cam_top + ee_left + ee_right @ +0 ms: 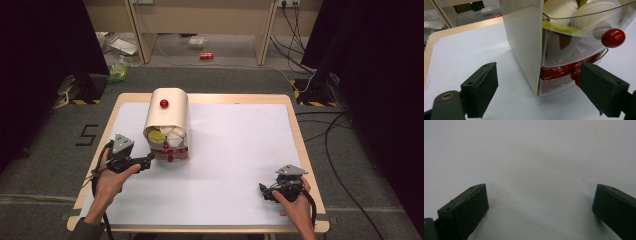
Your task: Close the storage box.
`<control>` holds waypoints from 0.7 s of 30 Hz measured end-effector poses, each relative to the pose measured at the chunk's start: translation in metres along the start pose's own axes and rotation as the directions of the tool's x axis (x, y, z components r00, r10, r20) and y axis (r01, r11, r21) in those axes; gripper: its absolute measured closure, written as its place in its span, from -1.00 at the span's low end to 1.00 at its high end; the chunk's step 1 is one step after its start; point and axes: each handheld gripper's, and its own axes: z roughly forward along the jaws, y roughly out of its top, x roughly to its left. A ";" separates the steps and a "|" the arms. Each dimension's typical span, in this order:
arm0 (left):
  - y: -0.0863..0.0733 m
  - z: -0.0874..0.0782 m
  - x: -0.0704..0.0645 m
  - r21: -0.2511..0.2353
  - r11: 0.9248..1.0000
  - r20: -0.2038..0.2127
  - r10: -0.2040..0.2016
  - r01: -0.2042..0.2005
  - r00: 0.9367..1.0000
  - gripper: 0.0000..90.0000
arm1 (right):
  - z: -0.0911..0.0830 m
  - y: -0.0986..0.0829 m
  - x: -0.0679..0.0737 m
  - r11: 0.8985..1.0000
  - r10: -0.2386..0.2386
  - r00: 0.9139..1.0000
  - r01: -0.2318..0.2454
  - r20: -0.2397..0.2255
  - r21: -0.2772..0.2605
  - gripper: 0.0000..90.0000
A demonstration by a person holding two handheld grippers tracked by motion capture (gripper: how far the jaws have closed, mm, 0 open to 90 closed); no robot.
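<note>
A cream box [167, 119] with a rounded top and a red knob [164, 103] stands on the white table sheet [230, 165]. Its clear front drawers hold white cups, a yellow-lidded cup [562, 28] and red packets [559, 71]; a red knob [613, 37] sticks out of the upper drawer. My left gripper [149, 162] is open just left of the box's lower front; in the left gripper view [537, 91] its jaws straddle the box's front corner without touching. My right gripper [264, 192] rests open near the table's front right, over bare white sheet [536, 165].
The wooden table edge [295, 120] frames the sheet. Beyond the table lie floor clutter, a red can [206, 55] and a green bag [118, 72]. Cables [345, 150] run over the floor at the right. Dark curtains stand on both sides.
</note>
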 end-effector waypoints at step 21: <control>-0.009 -0.013 0.001 -0.008 1.000 0.031 0.004 -0.004 1.000 -0.65 | 0.000 0.000 0.000 1.000 0.000 1.000 0.000 0.000 0.000 -0.99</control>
